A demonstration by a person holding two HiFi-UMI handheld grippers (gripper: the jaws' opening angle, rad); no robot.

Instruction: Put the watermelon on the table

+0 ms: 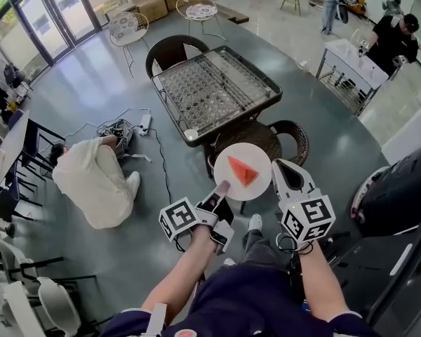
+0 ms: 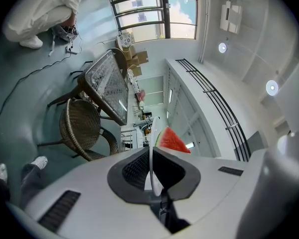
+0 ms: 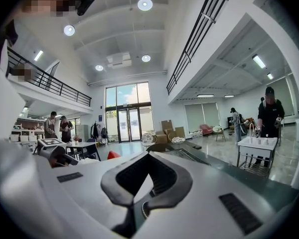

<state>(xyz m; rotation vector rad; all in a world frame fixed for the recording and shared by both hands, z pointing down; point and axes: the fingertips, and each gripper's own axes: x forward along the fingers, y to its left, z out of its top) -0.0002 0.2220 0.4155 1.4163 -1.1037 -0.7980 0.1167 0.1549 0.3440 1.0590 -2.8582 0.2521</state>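
A red wedge of watermelon [image 1: 242, 170] lies on a round white plate [image 1: 256, 153]. My left gripper [image 1: 222, 186] is shut on the plate's near-left rim and carries it in the air, short of the glass-topped table [image 1: 196, 135]. In the left gripper view the plate [image 2: 150, 153] stands edge-on between the pads of the left gripper [image 2: 152, 178], with the watermelon [image 2: 173, 141] past them. My right gripper [image 1: 286, 168] is beside the plate's right rim, shut, with nothing gripped. From the right gripper [image 3: 139, 183] only the watermelon's tip [image 3: 113, 155] shows.
A wicker chair [image 1: 288, 135] stands under the plate at the table's near side, another chair [image 1: 170, 48] at its far side. A person [image 1: 91, 177] crouches on the floor at left beside cables [image 1: 126, 128]. At right are a white cart [image 1: 351, 65] and a standing person [image 1: 396, 37].
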